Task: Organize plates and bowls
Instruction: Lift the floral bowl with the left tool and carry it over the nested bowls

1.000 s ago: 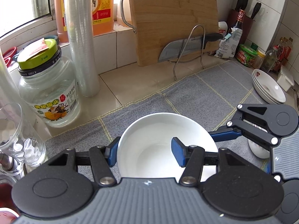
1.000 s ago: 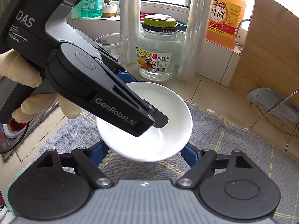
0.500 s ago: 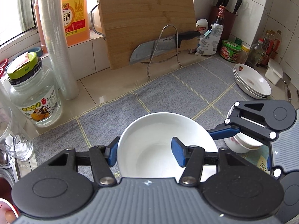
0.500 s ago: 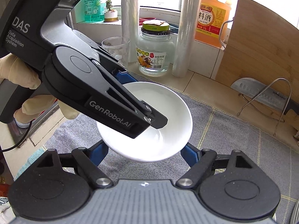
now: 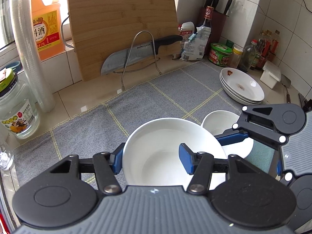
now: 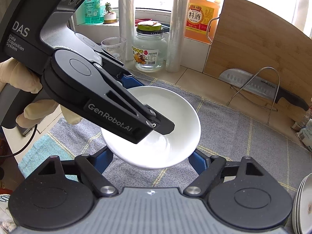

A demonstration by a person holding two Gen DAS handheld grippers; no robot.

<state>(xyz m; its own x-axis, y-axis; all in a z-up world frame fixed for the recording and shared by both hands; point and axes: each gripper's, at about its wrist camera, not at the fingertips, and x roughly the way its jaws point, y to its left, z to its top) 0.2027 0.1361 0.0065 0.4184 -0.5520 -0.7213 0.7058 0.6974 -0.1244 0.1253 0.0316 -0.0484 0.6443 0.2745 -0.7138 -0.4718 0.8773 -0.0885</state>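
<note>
White bowl (image 5: 165, 152) clamped by both tools (rim grip), grey mat (image 5: 156, 97)

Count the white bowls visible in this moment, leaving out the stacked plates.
2. One white bowl is held up between both tools over the grey mat; a second bowl sits on the mat just right of it, partly covered by the right tool. More could be hidden beneath.

A bowl (image 5: 224, 122) sits on the mat (image 5: 156, 97), plates (image 5: 241, 86) stacked behind it, cutting board (image 5: 120, 25) against the wall.
</note>
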